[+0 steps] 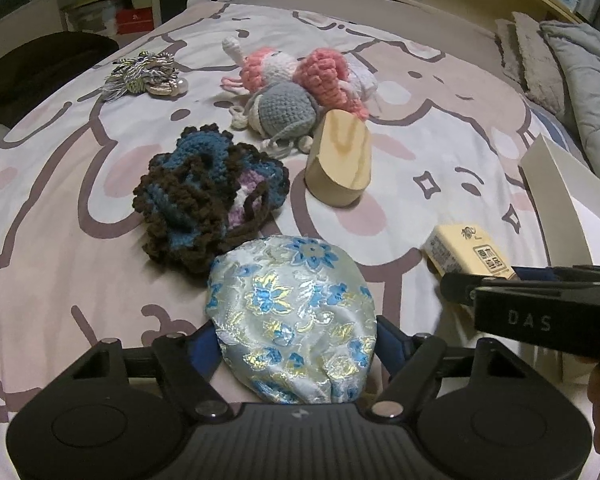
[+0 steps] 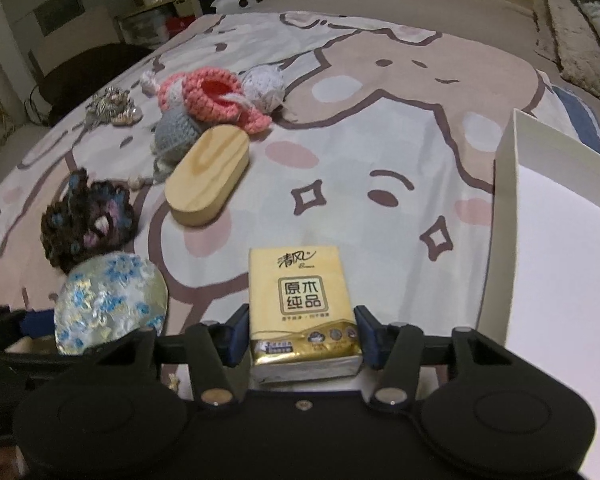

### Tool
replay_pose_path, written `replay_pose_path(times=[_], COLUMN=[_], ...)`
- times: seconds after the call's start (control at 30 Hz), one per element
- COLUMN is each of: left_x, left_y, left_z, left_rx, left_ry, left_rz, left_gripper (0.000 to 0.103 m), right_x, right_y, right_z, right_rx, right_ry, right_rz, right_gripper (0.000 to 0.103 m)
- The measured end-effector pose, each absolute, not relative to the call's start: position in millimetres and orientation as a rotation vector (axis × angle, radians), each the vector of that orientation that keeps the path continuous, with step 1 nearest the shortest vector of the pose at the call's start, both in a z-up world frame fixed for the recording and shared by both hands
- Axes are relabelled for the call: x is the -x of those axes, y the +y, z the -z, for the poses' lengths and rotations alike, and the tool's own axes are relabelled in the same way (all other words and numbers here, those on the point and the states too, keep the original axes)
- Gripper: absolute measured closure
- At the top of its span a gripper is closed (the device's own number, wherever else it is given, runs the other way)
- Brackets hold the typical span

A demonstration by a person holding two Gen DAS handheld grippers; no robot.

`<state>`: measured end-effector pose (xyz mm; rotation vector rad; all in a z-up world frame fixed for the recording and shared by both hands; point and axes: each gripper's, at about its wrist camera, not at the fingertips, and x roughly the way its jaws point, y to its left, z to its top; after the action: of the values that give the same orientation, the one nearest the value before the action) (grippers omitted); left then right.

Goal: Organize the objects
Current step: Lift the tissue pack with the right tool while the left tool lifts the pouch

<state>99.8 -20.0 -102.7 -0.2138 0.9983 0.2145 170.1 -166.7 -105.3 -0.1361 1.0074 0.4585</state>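
My left gripper (image 1: 296, 344) is shut on a round silver-and-blue brocade pouch (image 1: 290, 316), which also shows at the lower left of the right wrist view (image 2: 110, 304). My right gripper (image 2: 302, 334) is shut on a yellow tissue pack (image 2: 300, 304), seen from the left wrist at the right (image 1: 466, 258). Both are held over the bed. A brown-and-blue crochet piece (image 1: 208, 196), an oval wooden box (image 1: 340, 160) and pink, grey and white crochet toys (image 1: 300, 84) lie on the cartoon bedsheet (image 1: 440, 168).
An open white box (image 2: 560, 240) stands at the right, by the tissue pack. A tasselled trinket with pearls (image 1: 148, 74) lies far left. Grey pillows (image 1: 580, 76) sit at the far right, shelves along the back.
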Motion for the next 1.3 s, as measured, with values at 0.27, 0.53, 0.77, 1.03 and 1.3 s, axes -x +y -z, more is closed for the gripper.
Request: replay_pose_path(times=[0.27, 0.53, 0.77, 1.03, 1.3], left_x=[-102, -100, -97, -97, -113], left_y=[-25, -22, -22, -20, -26], left_z=[107, 101, 88, 88, 103], left_rx=[0.172, 0.197, 0.208, 0.211, 0.192], left_ry=[1.018, 1.006, 0.972, 0.989, 1.030], left_rz=[-0.219, -0.216, -0.188, -0.186, -0.223], left_gripper=[0.024, 0.028, 0.039, 0.037, 0.013], right_x=[-178, -173, -164, -155, -153], right_y=[-163, -163, -172, -181, -182], right_z=[112, 108, 81, 62, 65], right_rx=[0.116, 0.131, 0.082, 0.038, 0.034], right_ry=[1.043, 1.023, 0.953, 0.917, 0.929], right_rz=[-0.441, -0.440, -0.425, -0.392, -0.376], right_gripper=[0.048, 0.050, 0.050, 0.050, 0.050])
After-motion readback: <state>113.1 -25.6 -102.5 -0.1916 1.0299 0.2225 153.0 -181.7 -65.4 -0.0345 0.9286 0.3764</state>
